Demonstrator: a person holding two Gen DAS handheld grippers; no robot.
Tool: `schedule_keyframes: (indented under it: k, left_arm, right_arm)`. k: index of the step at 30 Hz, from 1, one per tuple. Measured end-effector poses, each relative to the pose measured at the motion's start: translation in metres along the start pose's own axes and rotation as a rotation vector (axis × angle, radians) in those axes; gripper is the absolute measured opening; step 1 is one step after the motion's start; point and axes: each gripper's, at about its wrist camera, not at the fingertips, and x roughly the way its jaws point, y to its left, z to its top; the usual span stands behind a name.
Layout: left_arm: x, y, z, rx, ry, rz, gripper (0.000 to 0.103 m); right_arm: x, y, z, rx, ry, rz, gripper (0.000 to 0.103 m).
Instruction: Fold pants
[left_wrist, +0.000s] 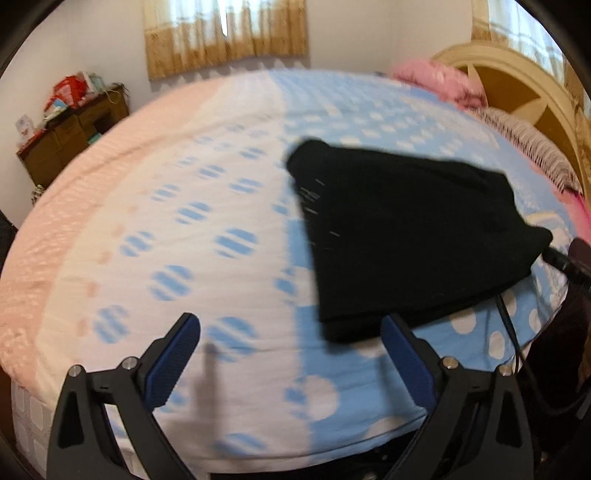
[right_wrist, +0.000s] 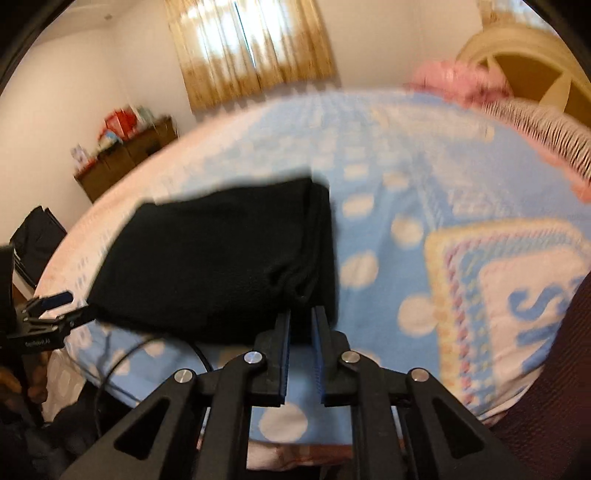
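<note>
I see the black pants (left_wrist: 402, 236) folded into a compact bundle on the bed (left_wrist: 207, 229), at about 2 o'clock from my left gripper (left_wrist: 291, 332), long axis running from 11 toward 4 o'clock. The left jaws stand wide apart, holding nothing. My right gripper (right_wrist: 301, 319) has its jaws nearly closed at the bundle's near edge; whether they pinch cloth I cannot tell.

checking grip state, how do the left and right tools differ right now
The left tool has its blue-padded jaws spread wide, holding nothing; the right tool has its jaws nearly closed. The left sits beside the folded black pants; the right points at their edge. Both hover over the blue-and-white dotted bedspread.
</note>
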Motion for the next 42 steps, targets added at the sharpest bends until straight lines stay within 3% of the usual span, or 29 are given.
schedule_keyframes:
  k: [5, 11, 15, 20, 22, 23, 24, 26, 30, 33, 37, 42]
  left_arm:
    - [-0.001, 0.023, 0.008, -0.067, -0.044, 0.024, 0.101]
    - [0.001, 0.029, 0.009, -0.027, -0.060, 0.091, 0.100]
    - [0.000, 0.028, 0.013, -0.010, -0.074, 0.056, 0.100]
    - [0.008, 0.015, 0.036, -0.015, -0.115, -0.046, 0.100]
    - [0.024, 0.009, 0.049, -0.032, -0.093, -0.099, 0.100]
    - [0.035, 0.006, 0.054, -0.047, -0.080, -0.115, 0.100]
    - [0.043, 0.004, 0.058, -0.062, -0.069, -0.121, 0.100]
    - [0.056, -0.001, 0.062, -0.096, -0.049, -0.134, 0.100]
    - [0.069, -0.009, 0.057, -0.123, -0.005, -0.145, 0.101]
    - [0.067, -0.016, 0.053, -0.093, 0.001, -0.119, 0.103]
    - [0.070, -0.019, 0.054, -0.098, 0.035, -0.085, 0.103]
    - [0.071, -0.021, 0.054, -0.117, 0.055, -0.065, 0.103]
  right_arm:
    - [-0.007, 0.036, 0.016, -0.061, -0.069, 0.174, 0.012]
    - [0.025, 0.111, 0.018, -0.191, 0.028, 0.402, 0.012]
    - [0.035, 0.127, 0.011, -0.266, 0.038, 0.316, 0.012]
    - [0.021, 0.070, 0.028, -0.060, -0.053, 0.267, 0.017]
    - [0.015, 0.041, 0.034, 0.041, -0.097, 0.234, 0.047]
    - [0.013, 0.025, 0.035, 0.094, -0.114, 0.208, 0.071]
    - [0.012, 0.010, 0.034, 0.147, -0.130, 0.168, 0.074]
    - [0.012, -0.012, 0.029, 0.209, -0.128, 0.104, 0.074]
    - [0.027, -0.025, 0.014, 0.197, -0.047, 0.018, 0.074]
    - [0.043, -0.027, 0.003, 0.236, -0.015, 0.042, 0.074]
    - [0.045, -0.019, 0.000, 0.242, -0.040, 0.035, 0.074]
    - [0.051, -0.011, 0.001, 0.234, 0.022, 0.087, 0.074]
